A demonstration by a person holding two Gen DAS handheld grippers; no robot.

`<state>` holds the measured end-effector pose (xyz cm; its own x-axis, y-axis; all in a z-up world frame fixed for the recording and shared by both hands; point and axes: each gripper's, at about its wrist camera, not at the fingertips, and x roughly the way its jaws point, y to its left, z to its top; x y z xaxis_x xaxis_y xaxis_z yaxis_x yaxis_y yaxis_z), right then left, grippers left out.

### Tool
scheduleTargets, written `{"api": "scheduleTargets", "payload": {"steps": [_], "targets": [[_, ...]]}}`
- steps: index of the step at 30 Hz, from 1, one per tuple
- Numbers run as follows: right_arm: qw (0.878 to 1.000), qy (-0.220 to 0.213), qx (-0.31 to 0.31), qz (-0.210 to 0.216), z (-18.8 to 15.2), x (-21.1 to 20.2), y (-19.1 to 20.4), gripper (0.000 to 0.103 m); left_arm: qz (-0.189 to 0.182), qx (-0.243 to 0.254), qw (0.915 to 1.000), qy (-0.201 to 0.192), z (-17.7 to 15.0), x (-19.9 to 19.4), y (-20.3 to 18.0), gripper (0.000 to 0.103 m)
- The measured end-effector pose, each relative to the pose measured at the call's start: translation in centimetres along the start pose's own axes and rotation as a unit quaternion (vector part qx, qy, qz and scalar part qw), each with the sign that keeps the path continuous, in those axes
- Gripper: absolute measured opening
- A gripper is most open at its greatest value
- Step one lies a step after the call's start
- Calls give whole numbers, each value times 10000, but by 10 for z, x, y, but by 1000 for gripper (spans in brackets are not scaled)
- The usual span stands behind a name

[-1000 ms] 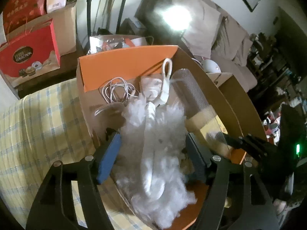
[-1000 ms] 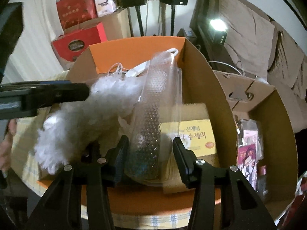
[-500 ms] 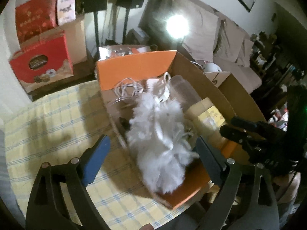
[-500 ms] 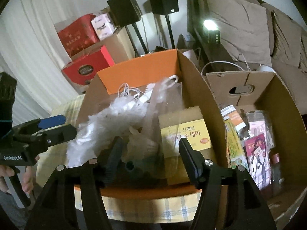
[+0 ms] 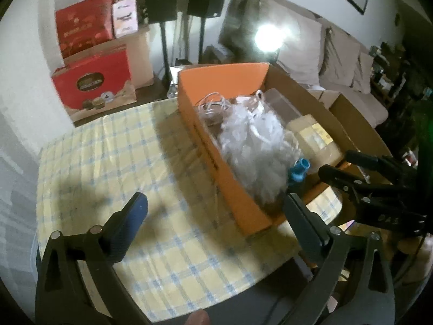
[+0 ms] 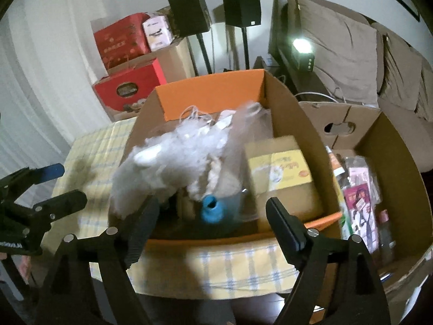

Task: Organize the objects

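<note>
An orange cardboard box (image 5: 205, 146) stands on the yellow checked tablecloth (image 5: 113, 162). In it lie a white fluffy duster (image 5: 254, 151), a white cable (image 5: 213, 103), a yellow-labelled packet (image 5: 319, 138) and a blue-capped thing in bubble wrap (image 6: 213, 208). My left gripper (image 5: 216, 224) is open and empty, above the cloth at the box's near corner. My right gripper (image 6: 208, 224) is open and empty, in front of the box (image 6: 213, 94). The duster (image 6: 162, 162) shows there too.
A second brown carton (image 6: 389, 140) with packets stands to the right of the orange box. Red gift boxes (image 5: 92, 81), two speakers on stands (image 5: 159, 0) and a sofa (image 5: 338, 62) are behind the table. The table edge is near me.
Both grippers have opened, let go of the duster and the bubble-wrapped thing, and drawn back from the box. Both things now lie in the box.
</note>
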<state>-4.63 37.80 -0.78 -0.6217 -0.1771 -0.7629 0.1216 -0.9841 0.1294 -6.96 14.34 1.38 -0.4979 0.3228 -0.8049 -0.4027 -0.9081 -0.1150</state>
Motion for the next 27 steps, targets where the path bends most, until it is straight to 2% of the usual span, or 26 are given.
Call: {"api": "scheduleTargets", "payload": {"steps": [3, 7, 15, 23, 27], "targets": [[9999, -44, -84, -117, -7, -3, 11, 85, 79, -136, 9999, -71, -12, -9, 5, 103], [9984, -220, -158, -501, -18, -12, 25, 86, 49, -348, 9992, -173, -27, -21, 13, 103], [9987, -271, -297, -313, -32, -21, 48, 86, 286, -675, 9964, -422, -54, -44, 27, 103], [9983, -368, -377, -232, -49, -33, 64, 86, 499, -861, 9939, -465, -86, -58, 35, 103], [9973, -466, -467, -322, -60, -42, 72, 87, 547, -1041, 9917, -521, -100, -65, 39, 103]]}}
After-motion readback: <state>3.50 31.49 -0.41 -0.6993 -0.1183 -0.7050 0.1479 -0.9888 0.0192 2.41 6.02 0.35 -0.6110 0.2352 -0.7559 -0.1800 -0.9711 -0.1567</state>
